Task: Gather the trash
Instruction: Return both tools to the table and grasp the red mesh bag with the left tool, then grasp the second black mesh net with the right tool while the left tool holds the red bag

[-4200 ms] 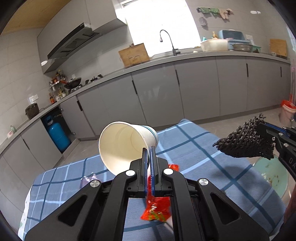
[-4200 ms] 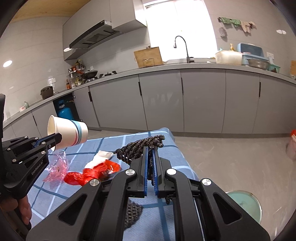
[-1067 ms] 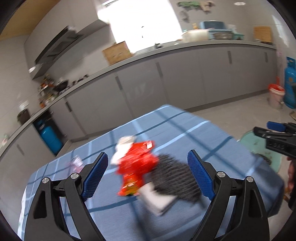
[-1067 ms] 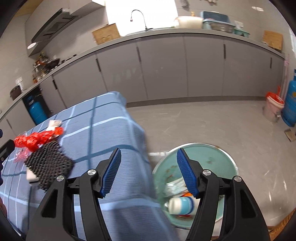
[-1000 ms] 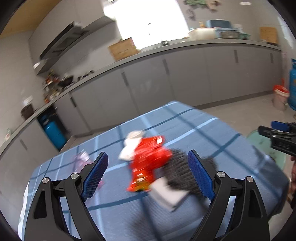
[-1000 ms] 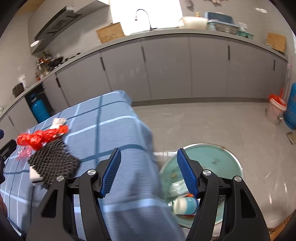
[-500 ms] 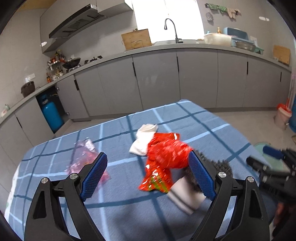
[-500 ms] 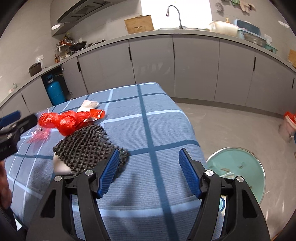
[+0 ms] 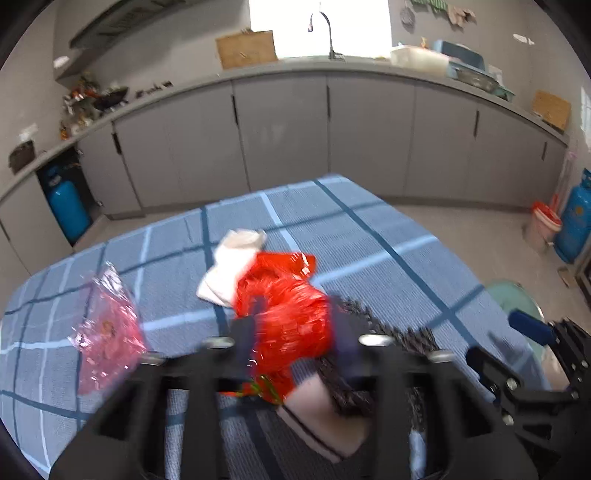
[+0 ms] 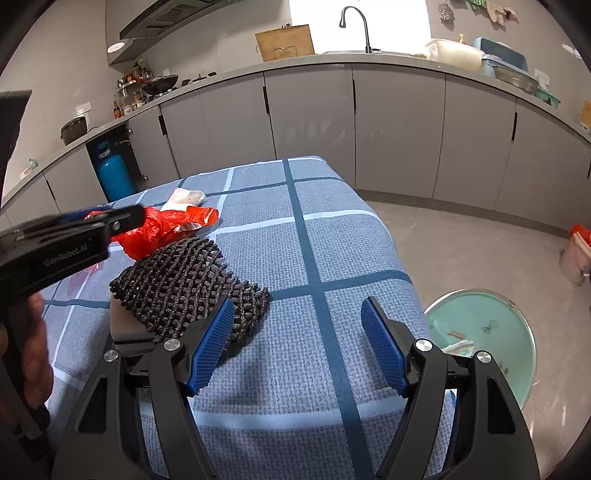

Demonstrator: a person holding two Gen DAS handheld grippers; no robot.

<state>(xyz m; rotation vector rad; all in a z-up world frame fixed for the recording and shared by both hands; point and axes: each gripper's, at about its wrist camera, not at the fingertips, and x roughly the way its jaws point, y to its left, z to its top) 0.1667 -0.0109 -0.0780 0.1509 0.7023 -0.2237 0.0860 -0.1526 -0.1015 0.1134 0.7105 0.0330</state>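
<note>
The left tongs (image 9: 291, 332) are closing around the red wrapper (image 9: 284, 314) mid-frame on the bench (image 10: 332, 240), while the right tongs (image 10: 295, 339) are opening, empty, beside the black mesh (image 10: 188, 288); next, likely lifting toward the bin (image 10: 480, 332) lower right.

A table under a blue checked cloth (image 10: 332, 236) stands in a kitchen, with a long run of grey cupboards (image 10: 399, 125) under a grey counter behind it. On the counter are a tap (image 10: 354, 22), a brown cardboard box (image 10: 284, 42), a white tub (image 10: 454, 50) and, at the left end, a black wok (image 10: 160, 83) beside a rack of bottles. A blue gas cylinder (image 10: 112, 171) stands in an open gap at the left, and a second one (image 9: 574, 221) stands on the floor at the far right.
</note>
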